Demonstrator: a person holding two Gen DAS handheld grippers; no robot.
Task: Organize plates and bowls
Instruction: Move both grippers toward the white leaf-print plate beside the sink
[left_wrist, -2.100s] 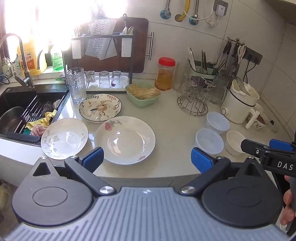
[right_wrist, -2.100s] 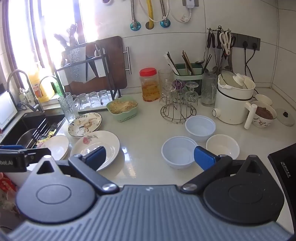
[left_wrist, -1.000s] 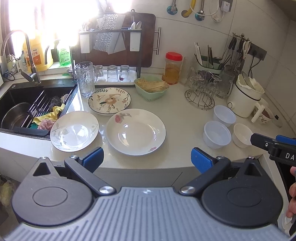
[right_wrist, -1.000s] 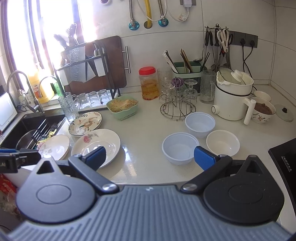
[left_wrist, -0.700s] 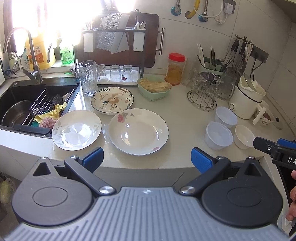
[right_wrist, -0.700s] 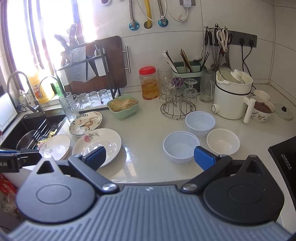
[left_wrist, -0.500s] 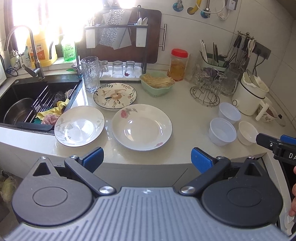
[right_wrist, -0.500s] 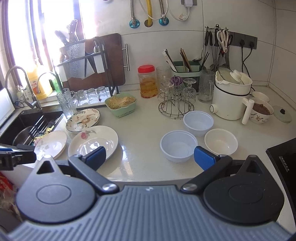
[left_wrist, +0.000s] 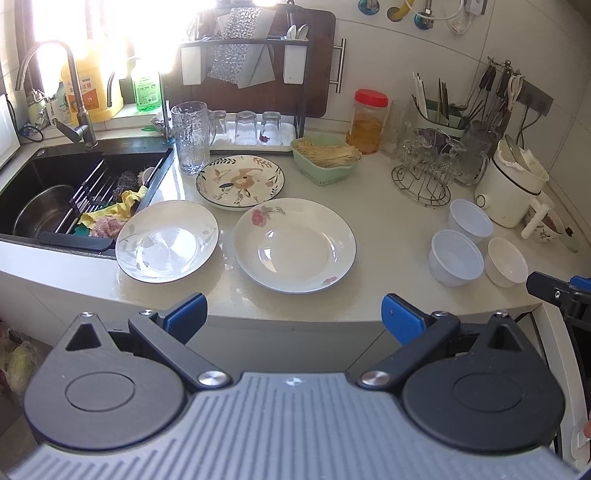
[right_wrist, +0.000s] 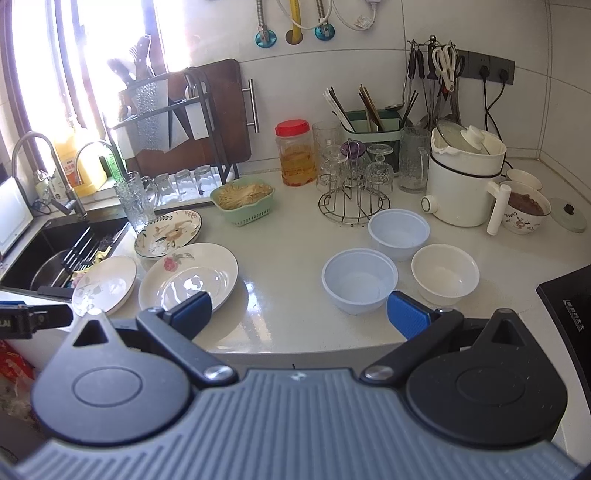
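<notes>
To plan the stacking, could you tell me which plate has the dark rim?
The patterned plate farthest back, beside the glass mug; the other two are white-rimmed.

Each gripper, left gripper (left_wrist: 293, 313) and right gripper (right_wrist: 298, 310), has a ribbed grey body, two round black discs, silver screws and blue fingers (left_wrist: 186, 311).

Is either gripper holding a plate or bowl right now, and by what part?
Nothing is held. The left gripper and the right gripper are both open with nothing between their fingers, short of the counter edge.
</notes>
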